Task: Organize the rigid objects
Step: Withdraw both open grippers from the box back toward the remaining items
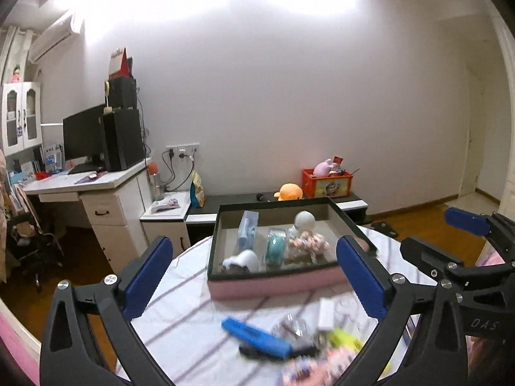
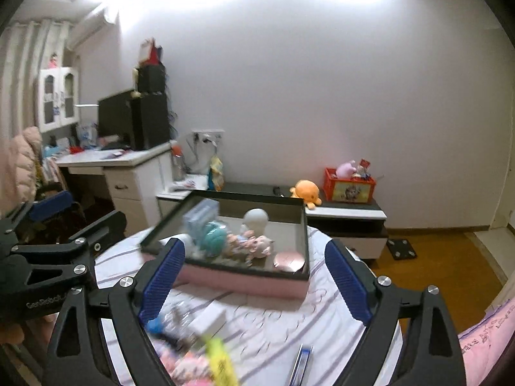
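A pink box with a dark rim [image 1: 273, 284] [image 2: 244, 281] stands on the round table and holds a white figurine [image 1: 305, 222] [image 2: 256, 218], a teal tape roll [image 1: 276, 247] [image 2: 214, 234], a clear blue pack [image 1: 248, 230], a white cup [image 1: 246, 260] and small dolls [image 2: 249, 244]. My left gripper [image 1: 254, 273] is open above the table, nothing between its blue pads. My right gripper [image 2: 254, 273] is open too and empty. Loose items lie near me: a blue marker [image 1: 257, 337], a yellow object [image 1: 346, 337] [image 2: 222, 362], a white block [image 1: 326, 313] [image 2: 207, 320].
The table wears a white striped cloth [image 1: 183, 321] [image 2: 289, 321]. A white desk [image 1: 106, 189] with monitor and speakers stands left. A low dark cabinet [image 2: 347, 215] by the wall carries an orange plush [image 2: 305, 193] and a red crate [image 2: 349, 188]. Wooden floor [image 2: 444, 267] lies right.
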The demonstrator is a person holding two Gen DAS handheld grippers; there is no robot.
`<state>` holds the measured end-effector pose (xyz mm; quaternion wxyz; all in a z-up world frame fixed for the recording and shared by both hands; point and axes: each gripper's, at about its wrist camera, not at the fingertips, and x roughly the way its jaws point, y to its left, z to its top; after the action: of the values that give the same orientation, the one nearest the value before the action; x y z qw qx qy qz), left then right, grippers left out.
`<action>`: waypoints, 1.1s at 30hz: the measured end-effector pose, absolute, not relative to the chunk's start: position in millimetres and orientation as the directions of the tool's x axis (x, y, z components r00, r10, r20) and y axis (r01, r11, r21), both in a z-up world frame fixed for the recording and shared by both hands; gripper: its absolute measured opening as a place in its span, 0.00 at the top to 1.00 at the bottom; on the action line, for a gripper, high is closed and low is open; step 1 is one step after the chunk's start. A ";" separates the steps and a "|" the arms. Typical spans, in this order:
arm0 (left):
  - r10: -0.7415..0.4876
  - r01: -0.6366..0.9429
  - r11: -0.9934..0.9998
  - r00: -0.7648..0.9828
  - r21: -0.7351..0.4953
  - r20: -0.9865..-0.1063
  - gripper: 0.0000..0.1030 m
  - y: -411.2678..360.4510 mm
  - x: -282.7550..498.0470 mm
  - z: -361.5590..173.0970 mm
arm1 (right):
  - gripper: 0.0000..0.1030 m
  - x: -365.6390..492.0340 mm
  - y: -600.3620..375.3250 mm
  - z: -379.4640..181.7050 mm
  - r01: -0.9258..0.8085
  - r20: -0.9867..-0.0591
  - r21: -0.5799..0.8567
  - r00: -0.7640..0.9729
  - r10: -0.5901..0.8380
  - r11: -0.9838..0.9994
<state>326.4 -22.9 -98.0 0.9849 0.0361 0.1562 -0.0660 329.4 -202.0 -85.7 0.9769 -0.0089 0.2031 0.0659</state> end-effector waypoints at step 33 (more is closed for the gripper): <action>-0.038 0.062 0.994 0.968 0.090 -0.249 0.00 -19.2 208.2 -104.5 | 0.12 203.8 -192.9 -89.8 -0.104 -0.301 0.014 0.948 0.104 0.994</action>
<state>208.2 -19.2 -104.5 0.9907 0.0487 0.1242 -0.0250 203.8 -192.9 -89.8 0.9869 -0.0011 0.1525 0.0527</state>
